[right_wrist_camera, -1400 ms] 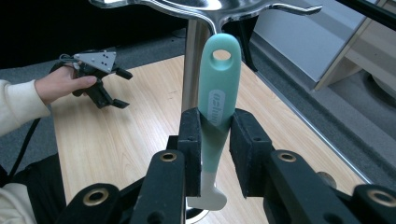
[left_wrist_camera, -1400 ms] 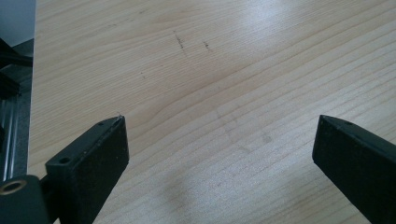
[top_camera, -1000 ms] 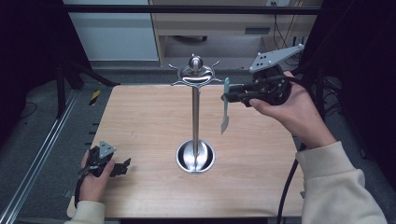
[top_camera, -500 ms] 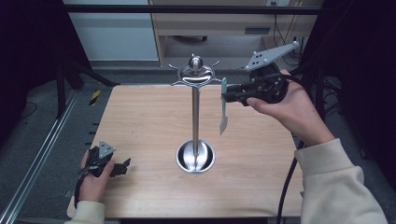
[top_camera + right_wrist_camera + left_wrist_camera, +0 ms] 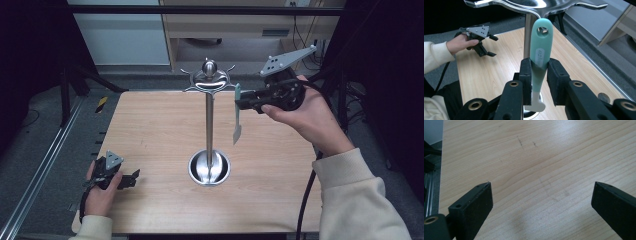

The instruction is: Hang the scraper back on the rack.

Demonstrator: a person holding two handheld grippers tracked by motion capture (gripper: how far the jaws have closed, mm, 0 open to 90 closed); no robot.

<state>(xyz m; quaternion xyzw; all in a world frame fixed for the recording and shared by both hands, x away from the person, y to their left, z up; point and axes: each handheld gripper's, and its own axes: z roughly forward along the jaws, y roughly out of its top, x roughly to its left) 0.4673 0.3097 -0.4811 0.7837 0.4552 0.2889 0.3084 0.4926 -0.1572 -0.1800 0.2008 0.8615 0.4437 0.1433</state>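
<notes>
Pale wooden bench [image 5: 150,130] carries a polished steel utensil stand [image 5: 209,120] with hooked arms; the right gripper [image 5: 538,75] pinches a teal-handled white kitchen tool [image 5: 539,55] hanging upright just beside the stand's top, while the left gripper [image 5: 127,179] rests near the bench's corner, fingers spread.

Polished chrome metal stand [image 5: 209,107]; beside it utensil handle [image 5: 540,53] smooth matt teal plastic; under stand, pale matt wood-grain table [image 5: 150,130].

The right gripper [image 5: 239,101] holds a teal-handled utensil [image 5: 237,119] upright beside the metal stand [image 5: 209,125].
</notes>
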